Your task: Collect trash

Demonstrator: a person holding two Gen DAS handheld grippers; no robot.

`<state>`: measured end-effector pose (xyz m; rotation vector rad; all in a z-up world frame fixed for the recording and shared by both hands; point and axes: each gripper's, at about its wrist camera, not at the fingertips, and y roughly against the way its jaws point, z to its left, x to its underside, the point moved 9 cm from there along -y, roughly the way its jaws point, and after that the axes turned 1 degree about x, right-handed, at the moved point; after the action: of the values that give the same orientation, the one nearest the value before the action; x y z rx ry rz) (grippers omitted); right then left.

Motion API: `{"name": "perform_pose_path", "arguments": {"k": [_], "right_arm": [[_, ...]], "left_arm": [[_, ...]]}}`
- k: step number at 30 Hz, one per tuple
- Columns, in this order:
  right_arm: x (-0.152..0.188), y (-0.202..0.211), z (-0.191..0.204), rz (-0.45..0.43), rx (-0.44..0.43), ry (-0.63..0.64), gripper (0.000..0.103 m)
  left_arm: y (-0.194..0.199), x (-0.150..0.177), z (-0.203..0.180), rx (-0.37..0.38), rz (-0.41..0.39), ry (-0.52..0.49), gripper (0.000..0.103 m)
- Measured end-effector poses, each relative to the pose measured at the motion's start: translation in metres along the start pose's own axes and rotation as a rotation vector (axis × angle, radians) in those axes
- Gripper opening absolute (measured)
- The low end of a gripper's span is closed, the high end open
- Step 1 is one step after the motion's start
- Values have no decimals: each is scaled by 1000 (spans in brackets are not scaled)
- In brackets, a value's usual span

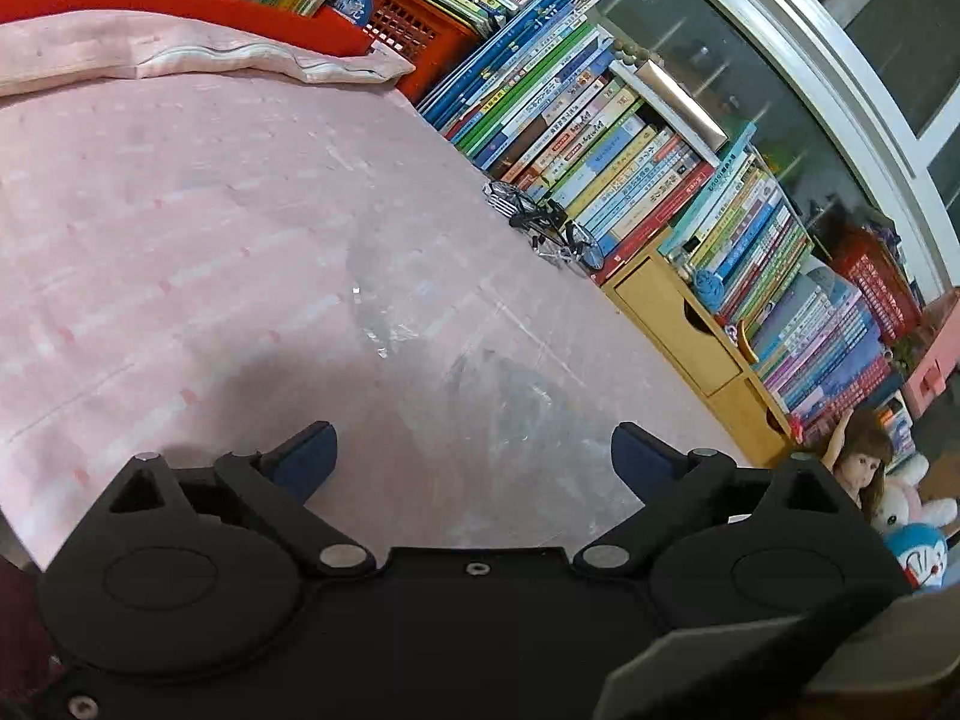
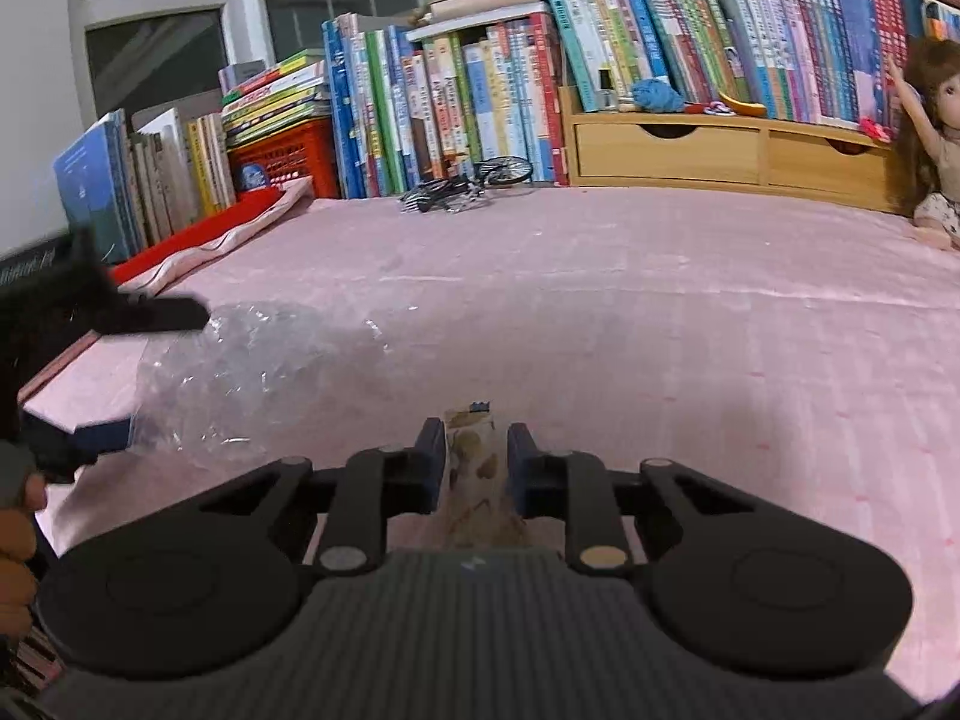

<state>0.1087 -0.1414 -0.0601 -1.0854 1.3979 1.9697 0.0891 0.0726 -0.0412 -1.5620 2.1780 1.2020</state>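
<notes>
Two hand-held grippers, matte black plastic with blue pads. Nearest, right gripper (image 2: 476,461) narrowed onto one wrapper (image 2: 474,480): a slim, crinkled, pale packet printed with brown blotches, standing up between the pads and touching both. Left gripper (image 1: 474,459) spread wide over the bed, nothing between its fingers; in the right wrist view its two fingers reach in from the left edge, the lower fingertip (image 2: 102,438) just at the rim of the bag. One clear plastic bag (image 2: 240,372), thin, glossy and rumpled, lying flat on the pink bedspread (image 2: 660,330), just ahead of the left gripper and left of the wrapper. Bedspread soft, woven, flecked with small darker dashes. Beyond, one folded pink quilt (image 1: 180,48) with a red edge along the side. Farther on, one small metal model bicycle (image 2: 462,183), wiry, tipped on its side. At the back, one red lattice plastic crate (image 2: 288,162), one pale wooden unit with two drawers (image 2: 720,150), many upright thin-spined books (image 2: 480,90), and one long-haired doll (image 2: 936,138) seated at the right
</notes>
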Motion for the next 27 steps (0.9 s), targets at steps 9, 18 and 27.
{"name": "perform_pose_path", "arguments": {"k": [9,18,27], "right_arm": [[3,3,3,0,-8,9,25],[5,28,7,-36,-24,2,24],[14,62,15,-65,-71,-30,24]], "left_arm": [[-12,15,-20,57,47,-86,36],[34,7,-36,56,-45,-227,31],[89,17,-44,61,-124,-370,31]]}}
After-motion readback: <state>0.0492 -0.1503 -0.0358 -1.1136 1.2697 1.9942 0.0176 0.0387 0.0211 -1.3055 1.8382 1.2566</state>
